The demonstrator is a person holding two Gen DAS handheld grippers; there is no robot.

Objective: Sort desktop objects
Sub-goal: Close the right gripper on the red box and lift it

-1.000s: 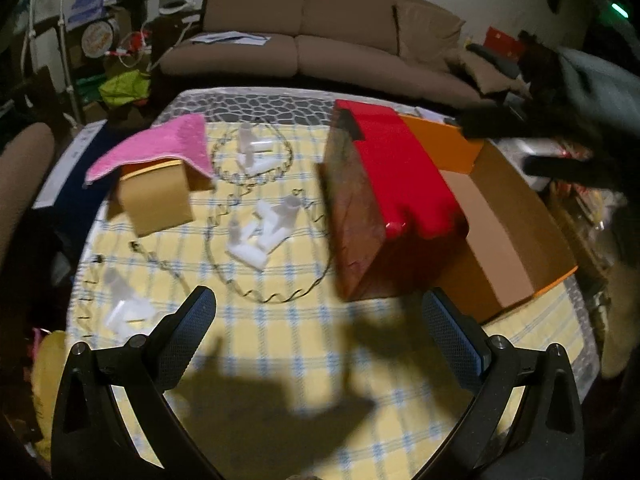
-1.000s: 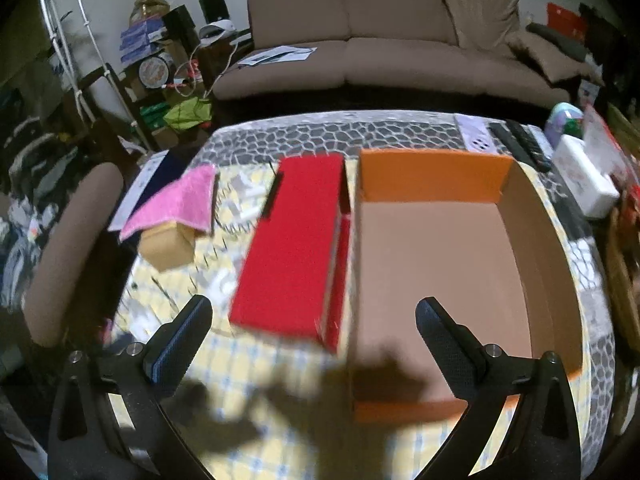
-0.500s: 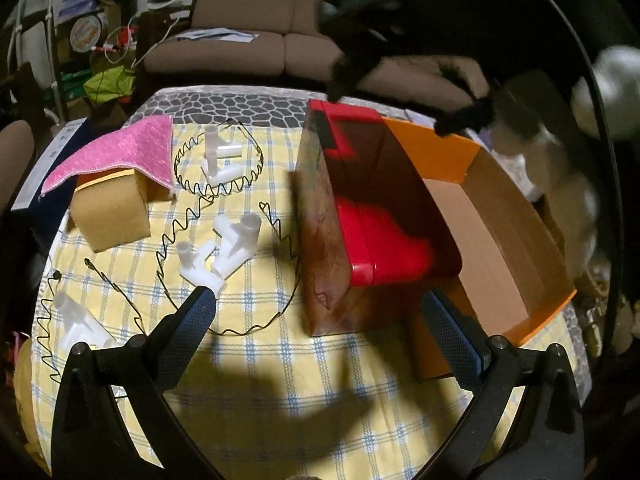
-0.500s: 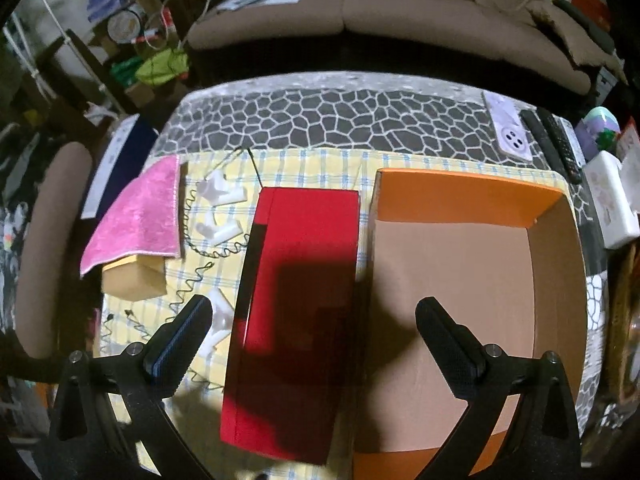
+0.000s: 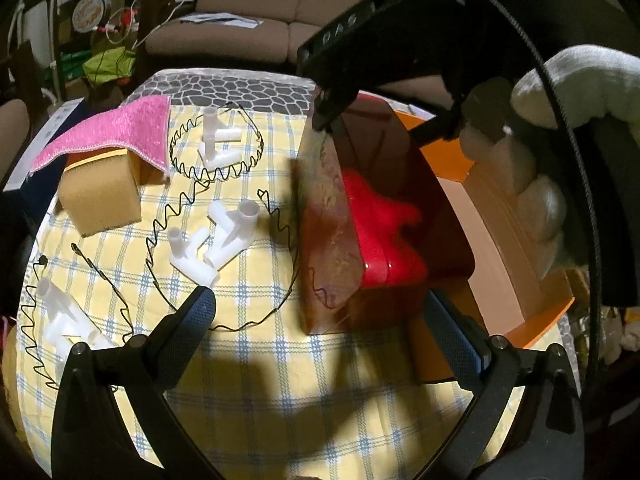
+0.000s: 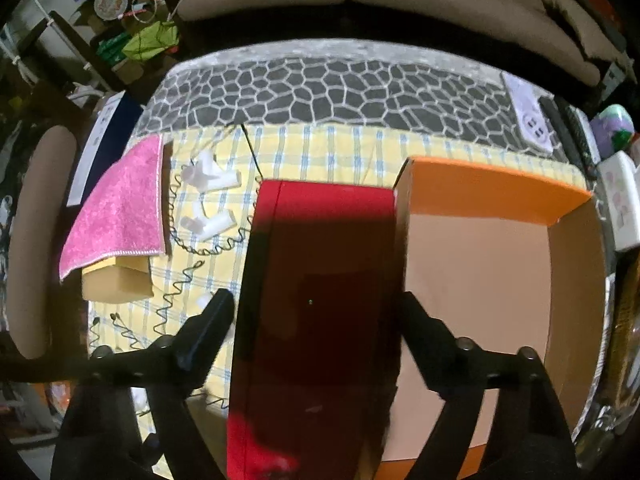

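A red box (image 6: 320,280) stands upright on the yellow checked tablecloth (image 5: 280,360), pressed against an open orange cardboard box (image 6: 480,280). My right gripper (image 6: 314,312) points steeply down over the red box. Its jaws are closing, one finger on each side of the box, and no pad is clearly pressing. In the left wrist view the right gripper (image 5: 380,124) straddles the far top of the red box (image 5: 384,208). My left gripper (image 5: 318,308) is open and holds nothing, low in front of the red box. White pipe fittings (image 5: 216,240) lie to its left.
Black wavy wire rings (image 5: 216,148) lie around the fittings. A pink cloth (image 5: 116,136) drapes over a tan block (image 5: 100,196) at the left. A fluffy white sleeve (image 5: 540,200) hangs over the orange box (image 5: 500,248). A brown sofa (image 5: 260,12) stands behind the table.
My right gripper has come down over the red box and its jaws have narrowed around it. In the left view it has come in from the upper right, shading the box.
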